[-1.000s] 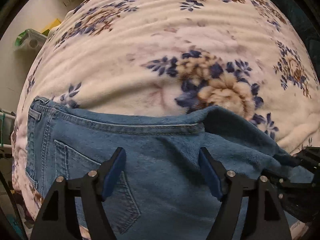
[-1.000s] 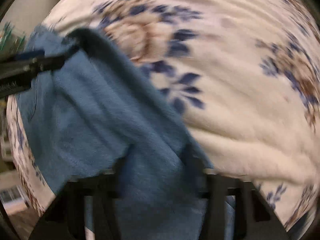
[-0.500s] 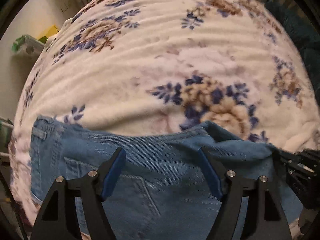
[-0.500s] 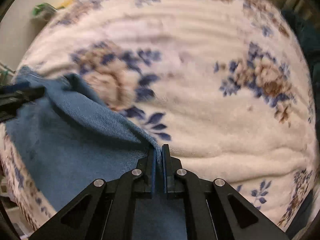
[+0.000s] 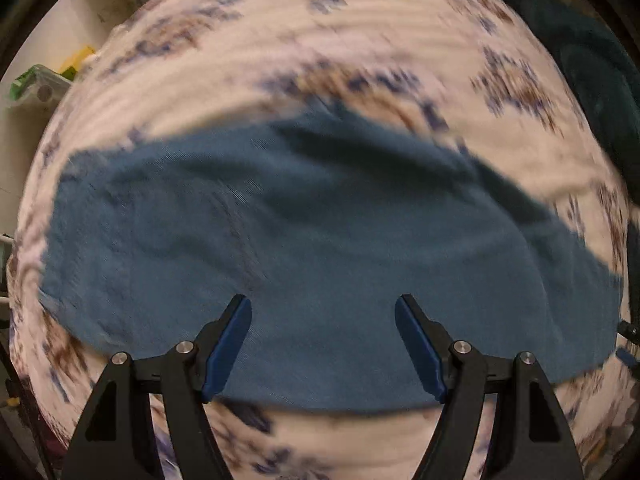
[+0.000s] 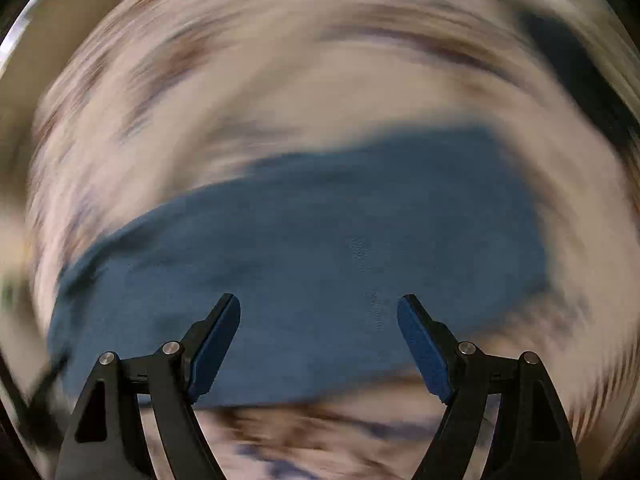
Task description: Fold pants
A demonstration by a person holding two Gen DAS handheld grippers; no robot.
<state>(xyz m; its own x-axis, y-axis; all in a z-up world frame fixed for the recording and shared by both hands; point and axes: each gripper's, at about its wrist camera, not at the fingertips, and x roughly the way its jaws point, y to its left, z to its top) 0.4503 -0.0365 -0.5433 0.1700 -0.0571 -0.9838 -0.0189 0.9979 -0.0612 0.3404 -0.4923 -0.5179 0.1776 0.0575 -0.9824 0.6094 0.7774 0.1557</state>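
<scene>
right gripper [image 6: 319, 308] has let go of the jeans [image 5: 320, 248], which lie ahead of both spread, empty grippers, left gripper [image 5: 323, 308] included, on the floral blanket [image 5: 280, 60].

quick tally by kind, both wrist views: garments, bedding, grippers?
Jeans: 1
Floral blanket: 1
Grippers: 2, left gripper and right gripper, both with jaws open
Total: 4

Motion blur smeared the floral blanket [image 6: 280, 80] around the pants [image 6: 320, 264] in the right wrist view; seams and pockets of the pants were unreadable.
</scene>
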